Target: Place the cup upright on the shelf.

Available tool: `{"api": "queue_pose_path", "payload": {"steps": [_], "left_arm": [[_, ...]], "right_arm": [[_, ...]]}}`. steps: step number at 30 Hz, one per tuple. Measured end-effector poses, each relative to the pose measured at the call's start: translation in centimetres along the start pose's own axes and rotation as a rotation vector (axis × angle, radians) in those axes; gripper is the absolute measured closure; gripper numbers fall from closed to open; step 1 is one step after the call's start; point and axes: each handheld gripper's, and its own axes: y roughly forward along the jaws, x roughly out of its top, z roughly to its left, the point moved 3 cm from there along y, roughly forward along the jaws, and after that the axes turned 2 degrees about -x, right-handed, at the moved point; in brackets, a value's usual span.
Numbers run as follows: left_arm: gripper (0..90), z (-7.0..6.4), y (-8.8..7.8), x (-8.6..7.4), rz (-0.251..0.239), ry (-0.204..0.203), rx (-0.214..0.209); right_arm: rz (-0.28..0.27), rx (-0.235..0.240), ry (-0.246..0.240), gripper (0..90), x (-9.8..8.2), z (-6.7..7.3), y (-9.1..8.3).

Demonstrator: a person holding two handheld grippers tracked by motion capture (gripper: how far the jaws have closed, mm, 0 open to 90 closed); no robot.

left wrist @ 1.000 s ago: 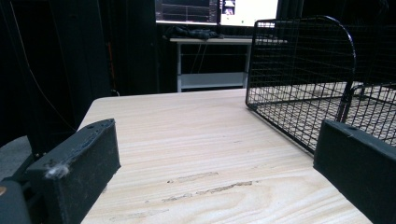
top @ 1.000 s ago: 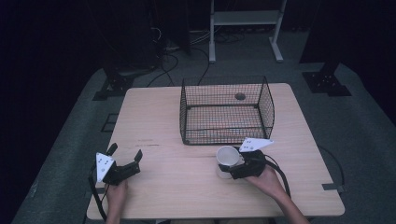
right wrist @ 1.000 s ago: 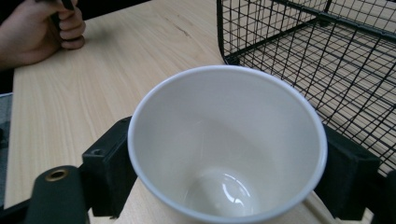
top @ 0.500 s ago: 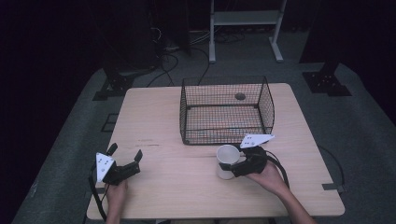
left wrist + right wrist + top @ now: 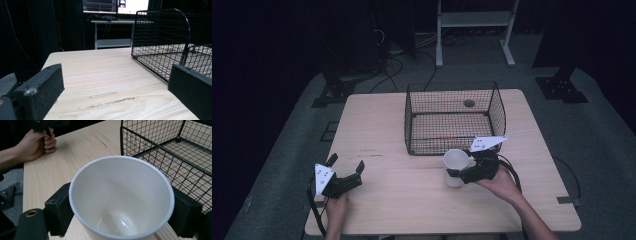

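My right gripper [image 5: 455, 174] has its jaws clamped on the cup [image 5: 456, 164], one black jaw on each side of the white wall; in the right gripper view the cup [image 5: 121, 197] sits upright between them, mouth open to the camera and nothing inside. From the high view the cup is at the near right of the counter [image 5: 387, 125], just in front of the basket [image 5: 454, 120] and close to its front wall. Whether its base touches the wood I cannot tell. My left gripper [image 5: 346, 172] rests at the near left of the counter, well apart from the cup, its jaws spread wide with only bare wood between them in the left gripper view, the basket [image 5: 165, 45] off to one side.
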Motion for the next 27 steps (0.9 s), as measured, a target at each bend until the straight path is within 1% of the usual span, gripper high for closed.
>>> {"api": "queue_pose_path", "payload": {"steps": [13, 20, 25, 27], "left_arm": [[0.0, 0.0, 0.0, 0.0, 0.001, -0.001, 0.000], [0.0, 0.1, 0.0, 0.0, 0.001, -0.003, 0.000], [0.0, 0.0, 0.0, 0.0, -0.003, -0.008, 0.000], [0.0, 0.0, 0.0, 0.0, -0.004, -0.009, 0.000]], "right_arm": [[-0.017, 0.020, 0.000, 18.7, 2.5, -0.8, -0.5], [-0.017, 0.020, -0.006, 18.7, 3.6, -1.2, -0.4], [-0.021, 0.025, -0.002, 18.7, 4.6, -1.6, -0.4], [-0.023, 0.021, -0.009, 18.7, 5.1, -1.7, -0.4]]}}
